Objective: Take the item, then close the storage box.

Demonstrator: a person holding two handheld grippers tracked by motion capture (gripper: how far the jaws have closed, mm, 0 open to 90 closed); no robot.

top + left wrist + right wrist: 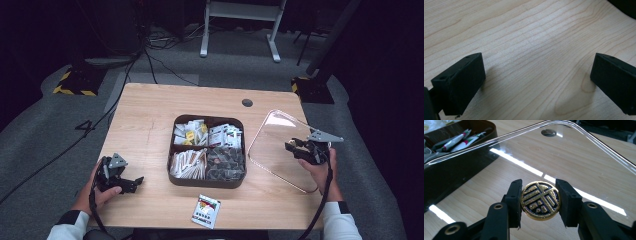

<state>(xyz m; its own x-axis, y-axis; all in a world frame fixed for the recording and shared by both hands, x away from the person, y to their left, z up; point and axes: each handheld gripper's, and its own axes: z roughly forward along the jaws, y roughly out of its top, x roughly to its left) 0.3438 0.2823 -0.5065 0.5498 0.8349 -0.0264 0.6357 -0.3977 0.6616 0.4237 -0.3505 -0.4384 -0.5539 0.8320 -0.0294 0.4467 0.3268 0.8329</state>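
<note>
Right gripper [540, 201] clamped on the round gold-and-black knob [540, 200] of the clear lid [276, 146], held tilted at 3 o'clock of the dark four-compartment tray [207, 151] of packets. Left gripper [537, 82] spread wide, empty, low over the wooden table [529, 37] at 9 o'clock of the tray. Loose sachet [206, 211] lying at 6 o'clock.

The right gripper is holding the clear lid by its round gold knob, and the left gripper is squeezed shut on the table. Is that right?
Not quite. The left gripper is open: the left gripper view shows its jaws wide apart over bare table, with nothing between them. The rest is right: the right gripper is shut on the round gold knob of the clear lid.
</note>
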